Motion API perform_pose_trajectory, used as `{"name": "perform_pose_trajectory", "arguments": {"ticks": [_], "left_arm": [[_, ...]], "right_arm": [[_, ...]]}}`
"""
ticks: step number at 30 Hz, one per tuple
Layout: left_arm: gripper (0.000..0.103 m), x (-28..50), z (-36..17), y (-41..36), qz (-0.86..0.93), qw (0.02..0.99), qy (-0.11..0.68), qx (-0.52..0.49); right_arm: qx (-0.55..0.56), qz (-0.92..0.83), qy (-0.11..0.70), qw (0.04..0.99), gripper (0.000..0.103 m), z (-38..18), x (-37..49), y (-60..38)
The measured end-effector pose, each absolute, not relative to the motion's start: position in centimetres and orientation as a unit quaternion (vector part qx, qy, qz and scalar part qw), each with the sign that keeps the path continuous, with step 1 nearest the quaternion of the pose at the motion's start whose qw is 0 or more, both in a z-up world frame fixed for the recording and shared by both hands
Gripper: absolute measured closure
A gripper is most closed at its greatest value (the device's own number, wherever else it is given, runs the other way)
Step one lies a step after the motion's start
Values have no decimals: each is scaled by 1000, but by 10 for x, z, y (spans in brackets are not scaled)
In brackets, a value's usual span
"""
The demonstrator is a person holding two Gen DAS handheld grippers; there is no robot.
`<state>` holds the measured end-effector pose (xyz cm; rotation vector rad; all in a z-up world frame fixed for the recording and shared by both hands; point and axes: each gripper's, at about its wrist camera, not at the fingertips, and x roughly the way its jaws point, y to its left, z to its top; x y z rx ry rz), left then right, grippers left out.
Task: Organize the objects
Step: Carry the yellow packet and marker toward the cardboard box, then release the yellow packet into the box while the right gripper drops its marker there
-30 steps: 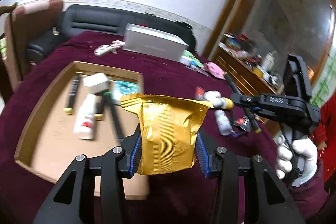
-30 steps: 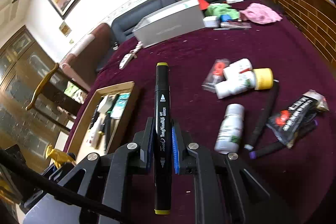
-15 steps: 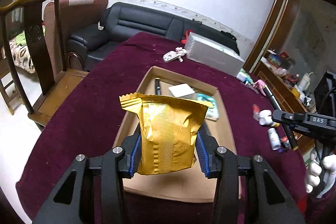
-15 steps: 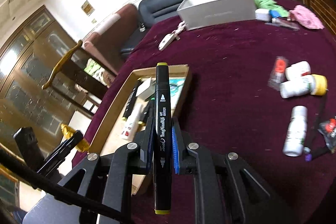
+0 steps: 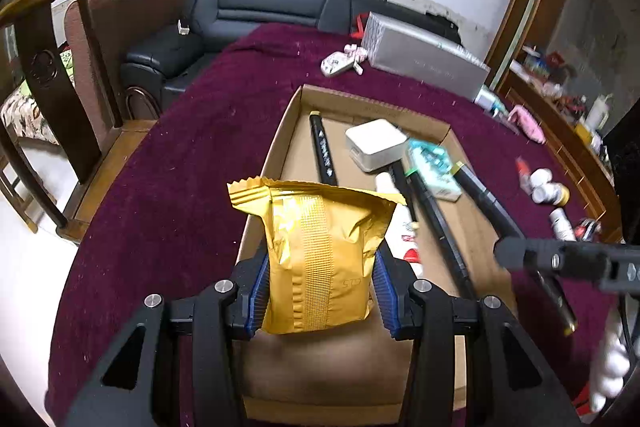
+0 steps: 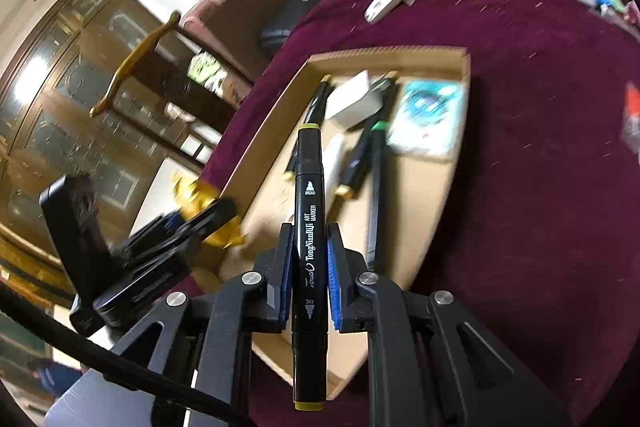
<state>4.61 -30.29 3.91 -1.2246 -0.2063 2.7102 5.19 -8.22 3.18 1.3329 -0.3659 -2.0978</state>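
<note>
My left claw (image 5: pixel 318 291) grips a pouch (image 5: pixel 316 259) and my right (image 6: pixel 308 267) a marker (image 6: pixel 308 259) over the half-filled tray (image 5: pixel 276 155); bottles (image 5: pixel 550 187) remain outside.

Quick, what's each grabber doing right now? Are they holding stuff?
Left gripper: shut on the gold packet.
Right gripper: shut on the black marker.
</note>
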Motion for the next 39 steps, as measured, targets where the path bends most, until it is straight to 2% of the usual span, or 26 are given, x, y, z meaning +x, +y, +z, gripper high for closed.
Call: {"name": "perform_pose_trajectory", "arguments": {"ticks": [13,21,24,26,28,32,36,39], "left_arm": [[63,23,30,-305,893,82,-35,-441],[61,7,31,-307,893,87,-60,-438],[55,6,32,-313,890,94,-85,-437],[46,6,34,-316,887,98,-102,-440],[45,5,35,-317,884,97,-107,-444],[45,13,45,-318,890,96,-110,-432],[45,34,63,-328,903,95,-146,-392],[45,51,74,-332,909,96,-175,-367]], "right_arm": [[554,-749,-132,338,90,-10,43,-133],[561,-749,-128,328,87,-21,39,-129],[554,-757,-121,325,87,-20,41,-130],[549,-764,-111,322,85,-18,43,-132],[542,-771,-102,319,79,-16,46,-132],[517,-791,-80,316,77,-1,55,-133],[477,-823,-53,302,61,18,72,-127],[447,-845,-38,290,58,32,83,-122]]}}
